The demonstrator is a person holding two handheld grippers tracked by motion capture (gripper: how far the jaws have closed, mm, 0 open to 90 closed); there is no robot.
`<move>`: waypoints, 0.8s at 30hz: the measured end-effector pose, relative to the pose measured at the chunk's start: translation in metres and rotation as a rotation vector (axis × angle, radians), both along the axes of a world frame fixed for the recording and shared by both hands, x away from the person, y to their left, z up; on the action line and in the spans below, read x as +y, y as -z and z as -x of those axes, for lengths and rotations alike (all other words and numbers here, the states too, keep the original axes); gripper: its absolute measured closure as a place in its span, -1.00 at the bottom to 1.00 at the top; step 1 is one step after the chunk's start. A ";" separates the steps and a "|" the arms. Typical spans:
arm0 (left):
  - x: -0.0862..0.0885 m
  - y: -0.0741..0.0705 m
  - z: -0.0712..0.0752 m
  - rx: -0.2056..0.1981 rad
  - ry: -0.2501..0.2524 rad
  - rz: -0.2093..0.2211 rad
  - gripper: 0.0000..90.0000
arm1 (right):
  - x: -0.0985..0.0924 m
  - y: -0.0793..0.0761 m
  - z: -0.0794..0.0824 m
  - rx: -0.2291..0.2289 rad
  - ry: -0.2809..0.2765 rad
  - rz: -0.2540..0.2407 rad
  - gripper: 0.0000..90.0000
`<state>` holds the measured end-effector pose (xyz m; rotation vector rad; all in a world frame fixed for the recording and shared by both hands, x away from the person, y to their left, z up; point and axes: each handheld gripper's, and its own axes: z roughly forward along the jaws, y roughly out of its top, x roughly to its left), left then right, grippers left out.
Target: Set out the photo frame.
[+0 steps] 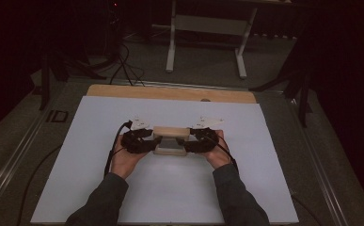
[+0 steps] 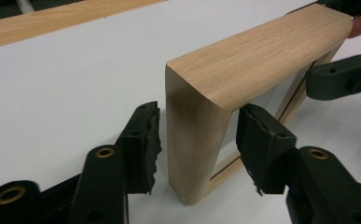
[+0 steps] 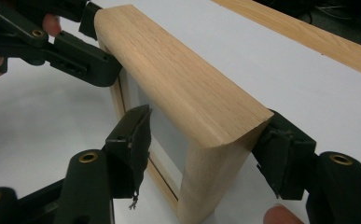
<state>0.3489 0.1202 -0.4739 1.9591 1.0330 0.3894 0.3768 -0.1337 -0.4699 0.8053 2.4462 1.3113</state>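
Note:
A light wooden picture frame (image 1: 170, 132) with a grey panel stands upright on the white board (image 1: 170, 188), between the person's two hands. My left gripper (image 1: 147, 140) is at its left end and my right gripper (image 1: 194, 140) at its right end. In the left gripper view the frame's end post (image 2: 192, 140) stands between the jaws of the left gripper (image 2: 199, 140), with a gap beside the left pad (image 2: 143, 140). In the right gripper view the right gripper (image 3: 206, 151) straddles the other end post (image 3: 215, 177); its left pad (image 3: 134, 144) is clear of the wood. Both are open.
The white board lies on a wooden tabletop whose bare strip (image 1: 170, 93) runs along the far edge. A black cable (image 1: 110, 153) trails from the left gripper. A white table stand (image 1: 172, 42) is on the floor behind. The other gripper's jaw (image 2: 341, 79) appears at the frame's far end.

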 end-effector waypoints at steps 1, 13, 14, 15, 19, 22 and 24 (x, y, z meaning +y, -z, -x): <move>0.000 0.000 0.000 0.000 0.000 0.000 0.07 | 0.000 0.000 0.000 0.000 0.000 0.000 -0.13; 0.000 0.000 0.001 -0.011 0.049 -0.016 0.13 | -0.008 0.002 0.005 -0.006 -0.012 0.009 0.00; 0.000 0.000 0.001 -0.011 0.048 -0.015 0.13 | -0.011 -0.001 0.006 -0.014 -0.006 -0.003 0.08; 0.000 0.000 0.001 -0.011 0.048 -0.015 0.13 | -0.011 -0.001 0.006 -0.014 -0.006 -0.003 0.08; -0.001 0.000 0.002 -0.008 0.045 -0.018 0.16 | -0.014 -0.002 0.006 -0.023 -0.001 0.011 0.17; -0.001 0.000 0.001 -0.008 0.034 -0.021 0.17 | -0.012 -0.001 0.004 -0.026 0.005 0.020 0.22; -0.001 0.000 0.001 -0.007 0.027 -0.020 0.17 | -0.012 0.000 0.003 -0.023 0.010 0.018 0.22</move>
